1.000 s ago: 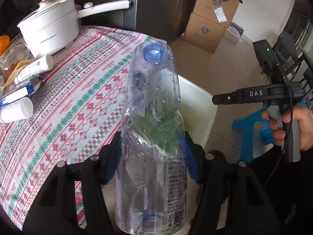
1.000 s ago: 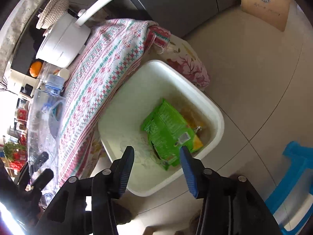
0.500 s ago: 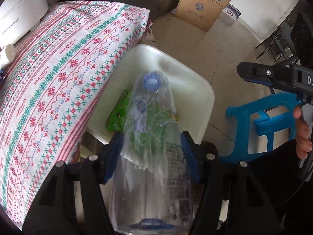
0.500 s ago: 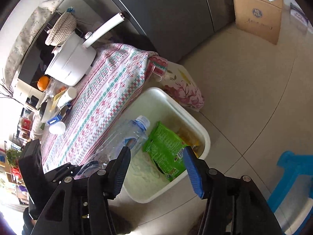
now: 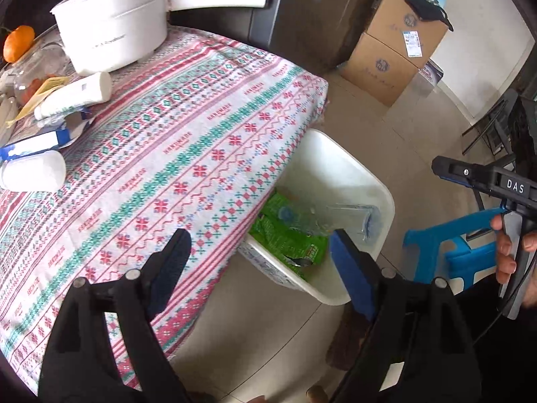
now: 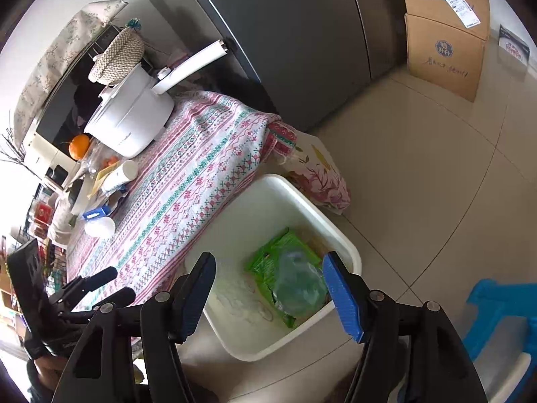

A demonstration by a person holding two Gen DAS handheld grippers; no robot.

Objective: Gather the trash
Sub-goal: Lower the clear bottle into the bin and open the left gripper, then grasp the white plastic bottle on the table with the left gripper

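Note:
A clear plastic bottle (image 5: pixel 332 216) with a blue cap lies in the white bin (image 5: pixel 352 171) on top of a green snack wrapper (image 5: pixel 285 235). The bin stands on the floor beside the table. My left gripper (image 5: pixel 258 245) is open and empty, above the table edge and the bin's near side. My right gripper (image 6: pixel 268 268) is open and empty, above the bin (image 6: pixel 302 201); the bottle (image 6: pixel 298 278) and wrapper (image 6: pixel 268 262) show between its fingers. The right gripper also shows in the left wrist view (image 5: pixel 446 168).
The table has a patterned cloth (image 5: pixel 161 154) with a white pot (image 5: pixel 114 23), a white tube (image 5: pixel 77 94), a white cup (image 5: pixel 33 176) and an orange (image 5: pixel 18 42). Cardboard boxes (image 5: pixel 399 47) stand by the fridge. A blue stool (image 5: pixel 446 252) stands right of the bin.
My left gripper opened and let go of the bottle, which dropped into the bin onto the green wrapper. The left gripper then pulled back up over the table edge.

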